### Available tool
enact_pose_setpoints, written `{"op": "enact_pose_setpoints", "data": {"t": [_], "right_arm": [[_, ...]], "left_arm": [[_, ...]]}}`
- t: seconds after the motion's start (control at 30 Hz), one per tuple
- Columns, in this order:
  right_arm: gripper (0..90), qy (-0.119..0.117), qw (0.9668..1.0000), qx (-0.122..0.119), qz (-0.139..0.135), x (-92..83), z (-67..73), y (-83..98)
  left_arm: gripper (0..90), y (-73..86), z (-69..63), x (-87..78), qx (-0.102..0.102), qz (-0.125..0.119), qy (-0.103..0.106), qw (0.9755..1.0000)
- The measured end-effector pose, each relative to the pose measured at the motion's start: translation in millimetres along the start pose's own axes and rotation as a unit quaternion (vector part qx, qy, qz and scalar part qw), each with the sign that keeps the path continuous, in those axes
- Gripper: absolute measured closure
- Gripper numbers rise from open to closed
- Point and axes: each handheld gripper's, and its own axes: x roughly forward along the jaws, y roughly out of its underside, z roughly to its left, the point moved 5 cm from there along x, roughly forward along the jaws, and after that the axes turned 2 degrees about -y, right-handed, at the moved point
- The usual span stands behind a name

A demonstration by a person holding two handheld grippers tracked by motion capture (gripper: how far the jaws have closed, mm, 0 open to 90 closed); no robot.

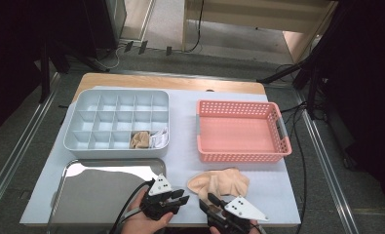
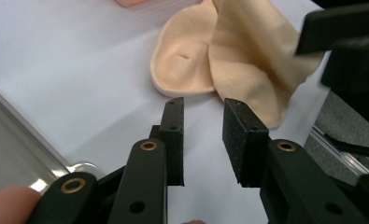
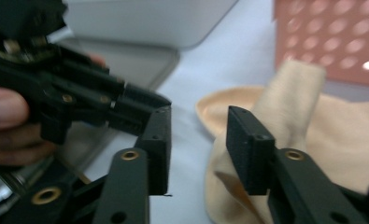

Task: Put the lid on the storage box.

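Observation:
A peach sock (image 1: 219, 183) lies crumpled on the white mat near the table's front edge, just below the pink basket. My left gripper (image 1: 180, 199) points at it from the left, jaws open and empty; in the left gripper view (image 2: 203, 105) the sock (image 2: 247, 60) lies a short way beyond the tips. My right gripper (image 1: 207, 204) sits at the sock's near edge, open. In the right gripper view (image 3: 198, 114) the sock (image 3: 322, 130) lies past and under the right-hand jaw, not pinched.
A grey divided organizer (image 1: 114, 152) at back left holds a rolled beige sock (image 1: 140, 140) and a white one (image 1: 160, 139). An empty pink basket (image 1: 239, 157) stands at the right. A shiny metal tray (image 1: 102, 195) lies front left beside my left gripper.

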Motion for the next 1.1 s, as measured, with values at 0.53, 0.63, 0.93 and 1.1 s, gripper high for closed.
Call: {"op": "enact_pose_setpoints", "data": {"t": [0.53, 0.63, 0.93, 1.1], "right_arm": [[58.7, 0.112, 0.9821, 0.152, -0.004, -20.7, -80.6, 12.8], [68.0, 0.111, 0.9815, 0.152, 0.036, -10.6, -78.0, 19.6], [83.6, 0.180, 0.9819, 0.033, -0.048, -30.8, -47.5, -9.8], [81.1, 0.126, 0.9914, -0.037, -0.001, 0.1, -12.1, 1.4]], "left_arm": [[67.5, 0.1, -3.0, 0.8, 0.014, -0.005, 0.010, 0.9998], [67.3, 0.3, -3.4, 1.4, 0.015, -0.006, 0.011, 0.9998], [67.0, -2.3, 1.9, -2.6, 0.009, -0.014, 0.004, 0.9999], [66.6, -3.1, 5.9, -4.1, 0.004, -0.015, -0.001, 0.9999]]}}
